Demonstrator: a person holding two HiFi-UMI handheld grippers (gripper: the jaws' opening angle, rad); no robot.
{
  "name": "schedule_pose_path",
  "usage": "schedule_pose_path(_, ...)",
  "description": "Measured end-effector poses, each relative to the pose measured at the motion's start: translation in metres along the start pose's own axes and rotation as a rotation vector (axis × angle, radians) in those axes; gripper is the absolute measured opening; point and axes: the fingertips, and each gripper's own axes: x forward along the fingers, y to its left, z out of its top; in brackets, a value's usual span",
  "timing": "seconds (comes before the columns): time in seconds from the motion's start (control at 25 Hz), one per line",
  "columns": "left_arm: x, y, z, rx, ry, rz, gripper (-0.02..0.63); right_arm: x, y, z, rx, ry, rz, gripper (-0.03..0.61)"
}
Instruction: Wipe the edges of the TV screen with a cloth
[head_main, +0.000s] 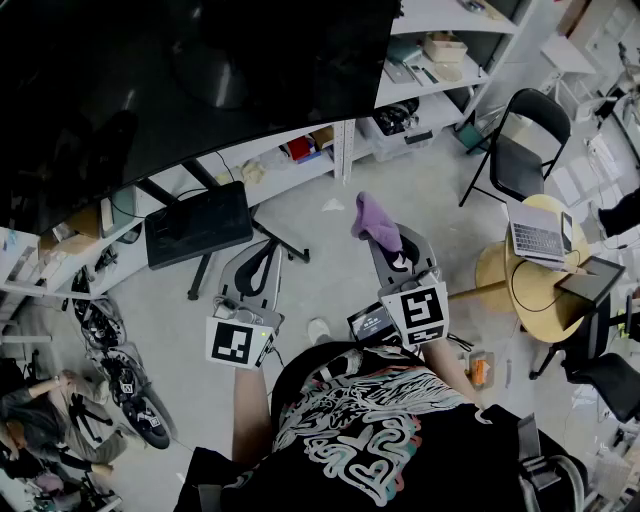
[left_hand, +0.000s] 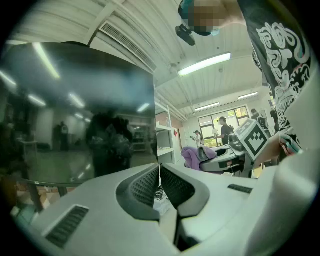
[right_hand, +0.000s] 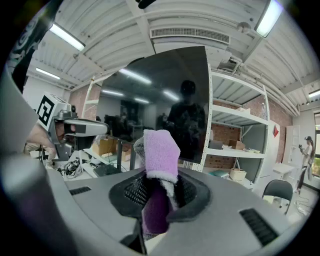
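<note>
Ahead of your right gripper (head_main: 392, 258) and higher stands the TV screen (head_main: 180, 80), its right edge nearest. The jaws are clamped on the purple cloth (head_main: 375, 220) (not touching the screen). Your left gripper (head_main: 262, 265) has its jaws together, with nothing between them.

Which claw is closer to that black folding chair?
Right. The right claw, holding the purple cloth, sits left of the chair; the left claw is farther left.
</note>
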Motion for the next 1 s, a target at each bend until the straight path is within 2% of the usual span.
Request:
schedule_pose_path(0.48, -0.006, 0.015, -0.002, -0.008, -0.005, 0.000, 0.023, 0.006, 0.010, 0.001, 0.003, 0.020, -0.034, 0.097)
schedule_pose_path(0.64, -0.006, 0.025, 0.002, -0.015, -0.048, 0.016, 0.023, 0.013, 0.013, -0.003, 0.063, 0.012, -0.060, 0.097)
schedule_pose_path(0.88, -0.024, 0.052, -0.023, 0.042, 0.060, 0.002, 0.023, 0.026, 0.027, -0.002, 0.073, 0.023, -0.098, 0.097)
schedule_pose_path(1.0, -0.026, 0.066, -0.023, 0.035, 0.034, 0.031, 0.023, 0.031, 0.032, -0.001, 0.077, 0.027, -0.119, 0.097)
